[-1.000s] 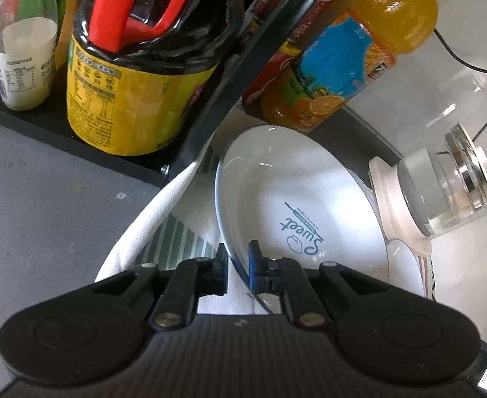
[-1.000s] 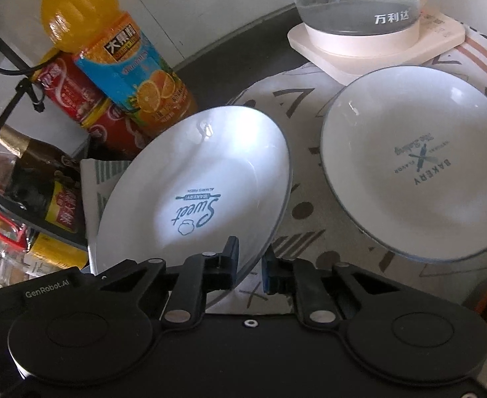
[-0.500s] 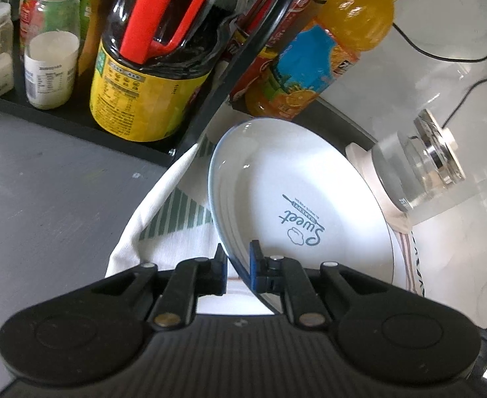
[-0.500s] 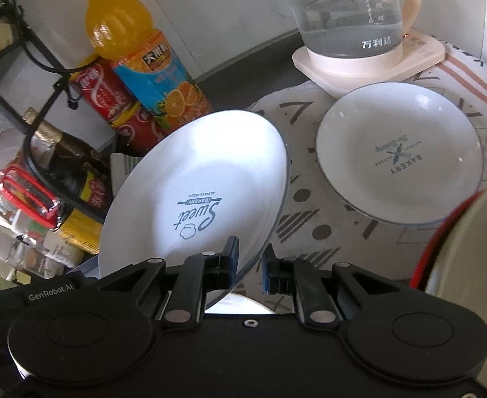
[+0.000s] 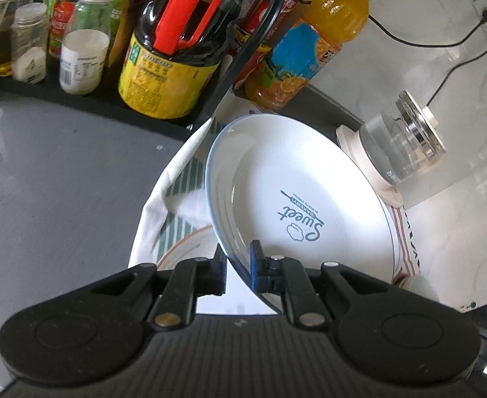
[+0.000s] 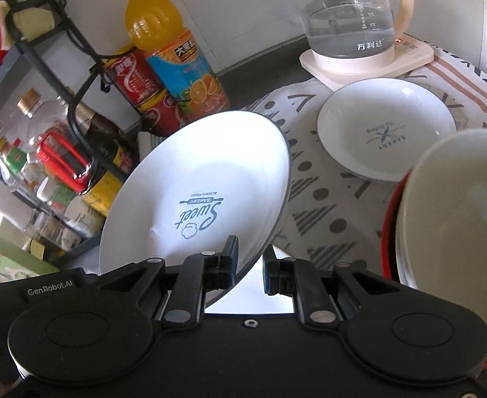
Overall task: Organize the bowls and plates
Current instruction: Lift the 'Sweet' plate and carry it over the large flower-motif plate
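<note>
Here, left wrist view: left gripper (image 5: 237,267) clamps the near rim of the white "Sweet" plate (image 5: 296,209), blue pads narrow, rim pinched between them. The plate is tilted and held off the patterned cloth (image 5: 163,199). The rim of an orange-edged dish (image 5: 190,242) shows under it at lower left. Behind it are a soy sauce jug (image 5: 167,66) with a red handle on the black rack, an orange juice bottle (image 5: 306,46) and a glass kettle (image 5: 402,142) on its base at right.

Right wrist view: right gripper (image 6: 250,265) pinches the same plate (image 6: 203,192) at its lower edge, fingers close together on the rim. The plate is tipped up on its left side, above the cloth (image 6: 313,205). A second white "Bakery" plate (image 6: 386,132) lies flat on the cloth, just in front of the kettle (image 6: 349,23). A cream bowl (image 6: 458,212) with a red edge behind it fills the right side, blurred. The juice bottle (image 6: 173,63) and red cans (image 6: 140,89) stand by the rack.
</note>
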`<control>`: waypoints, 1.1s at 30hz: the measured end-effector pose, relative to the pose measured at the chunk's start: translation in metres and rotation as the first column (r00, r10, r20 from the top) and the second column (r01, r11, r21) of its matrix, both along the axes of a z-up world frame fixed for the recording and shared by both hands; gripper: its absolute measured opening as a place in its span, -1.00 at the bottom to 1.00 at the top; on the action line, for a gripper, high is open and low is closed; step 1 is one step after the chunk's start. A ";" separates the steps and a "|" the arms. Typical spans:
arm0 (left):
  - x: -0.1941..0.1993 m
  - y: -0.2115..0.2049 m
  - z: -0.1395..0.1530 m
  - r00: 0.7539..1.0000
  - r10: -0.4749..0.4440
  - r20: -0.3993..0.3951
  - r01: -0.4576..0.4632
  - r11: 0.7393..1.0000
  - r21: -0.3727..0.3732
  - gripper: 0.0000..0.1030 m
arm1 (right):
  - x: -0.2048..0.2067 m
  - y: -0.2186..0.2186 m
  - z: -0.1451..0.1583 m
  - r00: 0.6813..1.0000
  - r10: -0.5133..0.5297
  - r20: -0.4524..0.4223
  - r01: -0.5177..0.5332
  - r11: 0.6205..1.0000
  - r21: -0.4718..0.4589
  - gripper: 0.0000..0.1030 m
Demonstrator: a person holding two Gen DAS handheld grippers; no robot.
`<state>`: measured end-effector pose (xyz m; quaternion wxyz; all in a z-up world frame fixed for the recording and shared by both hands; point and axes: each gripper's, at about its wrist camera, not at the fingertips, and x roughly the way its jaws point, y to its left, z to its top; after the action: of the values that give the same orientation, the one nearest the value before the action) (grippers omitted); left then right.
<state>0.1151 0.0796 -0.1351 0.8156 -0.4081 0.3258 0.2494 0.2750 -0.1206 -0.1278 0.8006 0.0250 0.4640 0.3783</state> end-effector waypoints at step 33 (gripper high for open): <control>-0.052 -0.056 -0.021 0.992 -0.082 -0.097 0.077 0.996 -0.054 -0.73 | -0.055 -0.049 -0.017 0.995 0.097 -0.027 -0.099 0.989 -0.106 -0.73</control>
<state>0.0627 0.0231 -0.1561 0.7970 -0.4023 0.3881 0.2286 0.2203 -0.1697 -0.1445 0.7762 -0.0367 0.4928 0.3915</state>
